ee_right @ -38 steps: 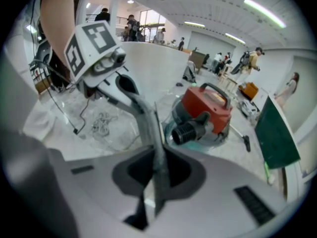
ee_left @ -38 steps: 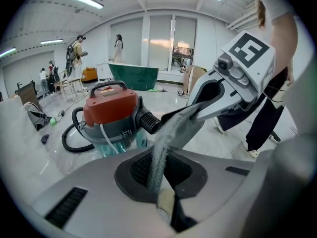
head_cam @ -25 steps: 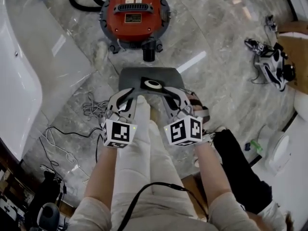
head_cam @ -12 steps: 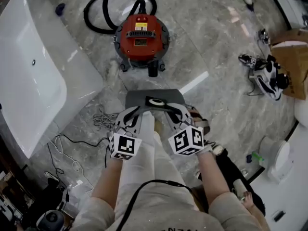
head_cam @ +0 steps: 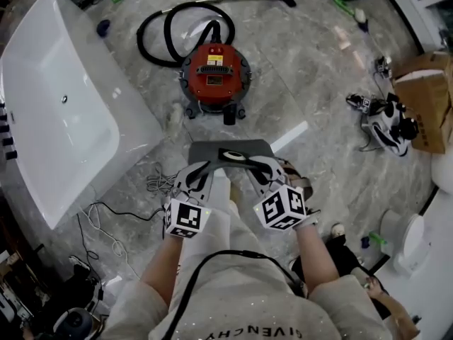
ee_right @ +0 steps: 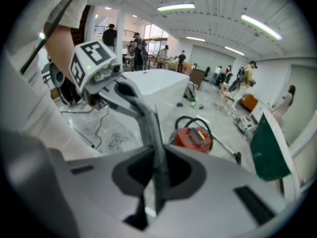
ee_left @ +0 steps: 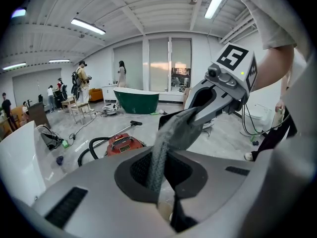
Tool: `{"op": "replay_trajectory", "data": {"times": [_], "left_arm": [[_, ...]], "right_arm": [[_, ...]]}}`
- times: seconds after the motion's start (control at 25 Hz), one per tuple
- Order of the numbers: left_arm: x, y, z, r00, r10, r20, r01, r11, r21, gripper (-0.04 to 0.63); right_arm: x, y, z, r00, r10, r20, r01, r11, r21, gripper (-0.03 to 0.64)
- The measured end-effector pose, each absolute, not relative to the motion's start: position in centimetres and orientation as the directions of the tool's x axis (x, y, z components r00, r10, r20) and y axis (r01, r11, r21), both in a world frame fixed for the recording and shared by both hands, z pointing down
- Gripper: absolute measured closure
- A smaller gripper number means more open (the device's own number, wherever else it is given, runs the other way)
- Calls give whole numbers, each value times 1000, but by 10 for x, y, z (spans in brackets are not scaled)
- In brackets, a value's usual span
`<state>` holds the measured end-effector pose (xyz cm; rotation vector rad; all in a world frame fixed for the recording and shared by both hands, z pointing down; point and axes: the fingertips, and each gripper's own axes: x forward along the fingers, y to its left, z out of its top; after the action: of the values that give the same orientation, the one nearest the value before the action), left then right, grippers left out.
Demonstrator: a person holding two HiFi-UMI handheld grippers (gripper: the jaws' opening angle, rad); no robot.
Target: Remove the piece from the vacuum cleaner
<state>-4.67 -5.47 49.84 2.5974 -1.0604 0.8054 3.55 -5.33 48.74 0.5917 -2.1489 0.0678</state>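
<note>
The red vacuum cleaner (head_cam: 214, 78) stands on the marble floor with its black hose (head_cam: 166, 34) coiled behind it. In front of it, off the floor, hangs a flat grey piece (head_cam: 228, 153) with a black and white ring on top. My left gripper (head_cam: 204, 167) is shut on its left edge and my right gripper (head_cam: 259, 164) on its right edge. In the left gripper view the grey piece (ee_left: 164, 143) stands edge-on between the jaws of my left gripper (ee_left: 161, 182), with the vacuum cleaner (ee_left: 121, 144) beyond. The right gripper view shows the grey piece (ee_right: 154, 138) pinched in my right gripper (ee_right: 153, 180).
A white bathtub (head_cam: 56, 119) lies at the left. Loose cables (head_cam: 159, 183) trail on the floor beside my legs. At the right are a cardboard box (head_cam: 425, 98), some devices (head_cam: 386, 122) and a white fixture (head_cam: 407, 236). Several people stand far off by a green bathtub (ee_left: 136, 100).
Both grippers have risen together with the grey piece between them. The vacuum cleaner and floor now look farther away, and the whole hose has come into view.
</note>
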Motion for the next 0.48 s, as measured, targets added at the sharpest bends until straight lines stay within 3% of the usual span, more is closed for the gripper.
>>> {"op": "replay_trajectory", "data": {"times": [0.48], "left_arm": [[-43, -50, 422, 632, -557, 538, -684, -728, 49, 561]], "right_arm": [[36, -48, 416, -537, -361, 763, -433, 894, 118, 575]]}}
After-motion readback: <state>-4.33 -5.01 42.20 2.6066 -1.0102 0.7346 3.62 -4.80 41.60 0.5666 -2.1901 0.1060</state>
